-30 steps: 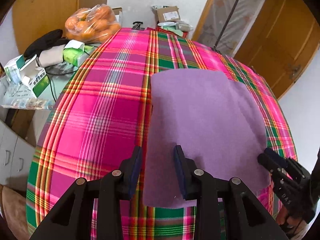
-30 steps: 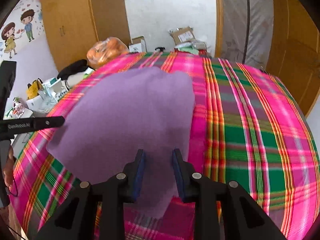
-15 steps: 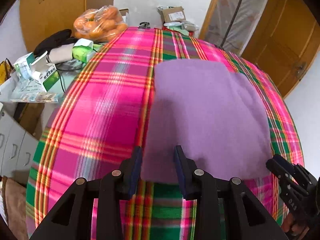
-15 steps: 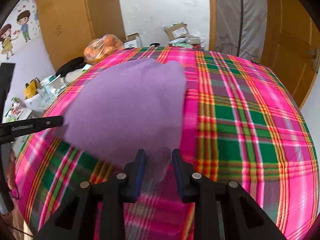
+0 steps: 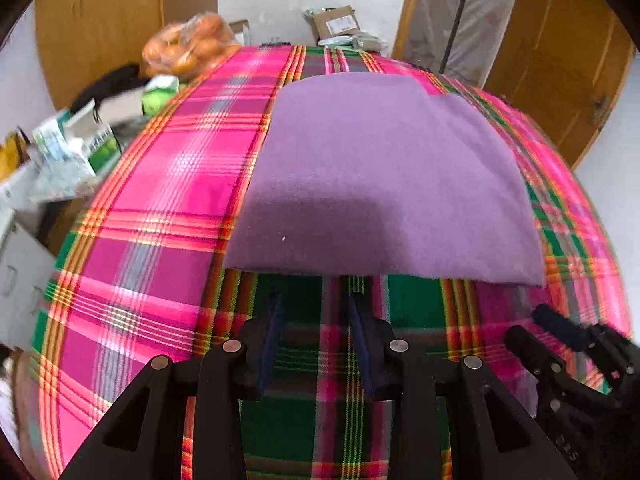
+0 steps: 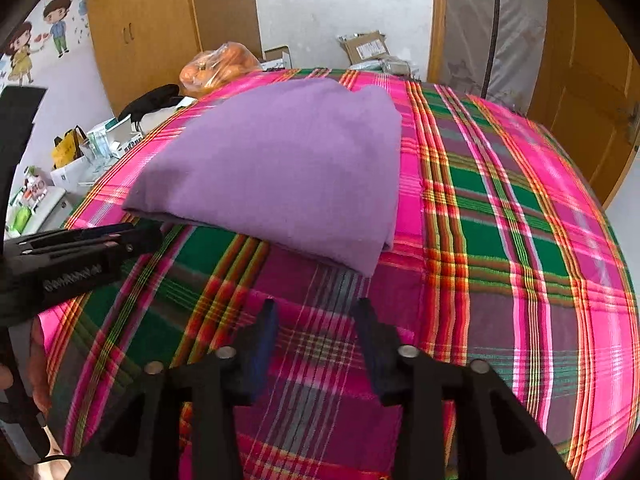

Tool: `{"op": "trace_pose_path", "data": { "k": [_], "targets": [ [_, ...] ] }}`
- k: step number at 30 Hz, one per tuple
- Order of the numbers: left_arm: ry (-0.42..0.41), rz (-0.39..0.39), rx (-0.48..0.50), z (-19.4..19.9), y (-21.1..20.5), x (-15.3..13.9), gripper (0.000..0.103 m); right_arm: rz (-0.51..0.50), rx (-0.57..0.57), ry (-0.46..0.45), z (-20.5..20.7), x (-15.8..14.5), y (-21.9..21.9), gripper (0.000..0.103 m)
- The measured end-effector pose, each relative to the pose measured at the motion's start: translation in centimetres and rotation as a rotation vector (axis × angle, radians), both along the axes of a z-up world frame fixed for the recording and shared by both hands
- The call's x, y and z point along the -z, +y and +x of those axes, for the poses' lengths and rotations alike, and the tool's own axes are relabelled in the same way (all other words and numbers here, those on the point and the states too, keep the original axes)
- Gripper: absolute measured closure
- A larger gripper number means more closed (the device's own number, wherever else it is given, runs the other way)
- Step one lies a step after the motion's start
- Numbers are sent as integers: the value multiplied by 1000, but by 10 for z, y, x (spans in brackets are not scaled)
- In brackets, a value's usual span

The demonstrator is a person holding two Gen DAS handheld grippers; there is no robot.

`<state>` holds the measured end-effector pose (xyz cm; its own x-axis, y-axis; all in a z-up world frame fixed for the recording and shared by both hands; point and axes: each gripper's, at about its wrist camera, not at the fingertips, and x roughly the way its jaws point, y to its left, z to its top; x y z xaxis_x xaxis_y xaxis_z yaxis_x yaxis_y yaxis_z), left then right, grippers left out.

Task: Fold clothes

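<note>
A folded purple cloth (image 5: 380, 176) lies flat on the plaid-covered counter (image 5: 160, 184), toward its far side. The left gripper (image 5: 316, 312) and right gripper (image 6: 316, 320) hover just near of the cloth's near edge, fingers apart and holding nothing. A bag of oranges (image 6: 218, 64) sits far left.

Both tools released purple cloth (image 5: 384, 176), withdrew.

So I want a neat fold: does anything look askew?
Slightly. The purple cloth lies flat on the plaid cover, but at its far right corner one layer sits stepped back from the other, so the edges don't line up.
</note>
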<state>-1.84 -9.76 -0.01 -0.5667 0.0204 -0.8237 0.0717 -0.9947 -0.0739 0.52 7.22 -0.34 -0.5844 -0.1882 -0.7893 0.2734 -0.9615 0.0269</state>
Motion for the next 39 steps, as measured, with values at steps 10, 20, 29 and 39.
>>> {"op": "trace_pose_path", "data": {
  "k": [10,20,29,39],
  "targets": [
    [57,-40,15,3,17,2,61,27,35,17,-5,2,-1,45],
    [90,-47,19,-2,20,6,50,26,38,12,-12,3,-1,38],
    [82,-54,20,-9,25,7,39,25,33,8,-21,4,0,35],
    [76,-57,-1,-13,30,8,33,29,58,8,-28,5,8,34]
  ]
}}
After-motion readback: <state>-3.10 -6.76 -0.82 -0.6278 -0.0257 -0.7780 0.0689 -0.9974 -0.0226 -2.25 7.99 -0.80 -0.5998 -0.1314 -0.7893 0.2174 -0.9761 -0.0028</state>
